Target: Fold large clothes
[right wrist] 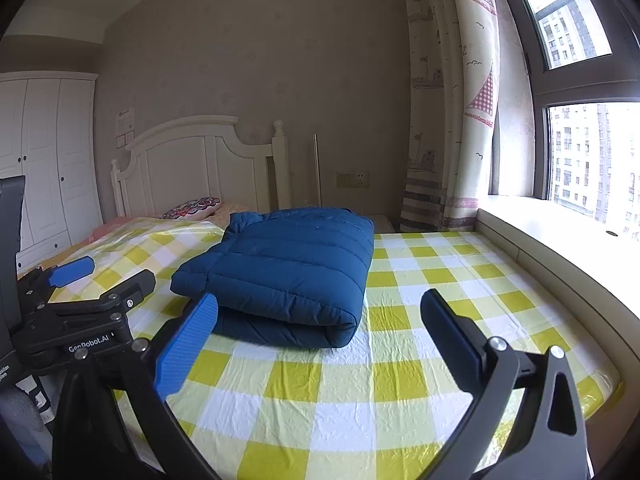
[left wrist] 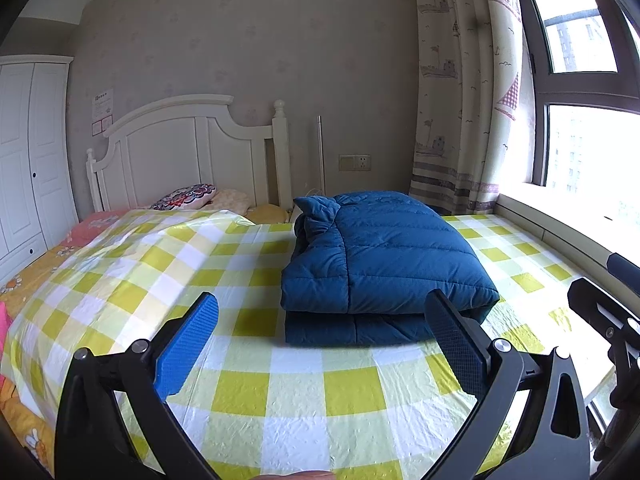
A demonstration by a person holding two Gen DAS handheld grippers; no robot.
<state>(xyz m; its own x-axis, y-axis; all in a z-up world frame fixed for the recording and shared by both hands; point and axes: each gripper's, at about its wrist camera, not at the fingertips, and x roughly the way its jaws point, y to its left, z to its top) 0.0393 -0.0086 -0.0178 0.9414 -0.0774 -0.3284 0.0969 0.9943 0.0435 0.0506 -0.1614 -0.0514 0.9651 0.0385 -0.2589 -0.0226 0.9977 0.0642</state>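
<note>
Blue-padded fingers (left wrist: 186,346) of the left gripper (left wrist: 320,340) stand wide apart with nothing between them, hovering low over the yellow-checked bedsheet (left wrist: 296,392) near the bed's foot. Ahead of them, not touching, lies the folded blue padded jacket (left wrist: 380,256), a doubled bundle whose near edge sits between and just beyond the fingertips, closer to the dark right-hand finger.

The right gripper (right wrist: 320,340) is likewise spread open and empty above the sheet (right wrist: 344,396); from here the jacket (right wrist: 280,272) lies ahead and to the left, its rolled edge just past the blue finger (right wrist: 188,346).

Only the right wrist view shows the left gripper (right wrist: 80,284) from the side, held level beside the bed; the left wrist view catches just a black edge of the right tool (left wrist: 608,320), too partial to read. What looks like a collar (left wrist: 316,208) bunches at the jacket's far end, toward the white headboard (left wrist: 188,152).
</note>
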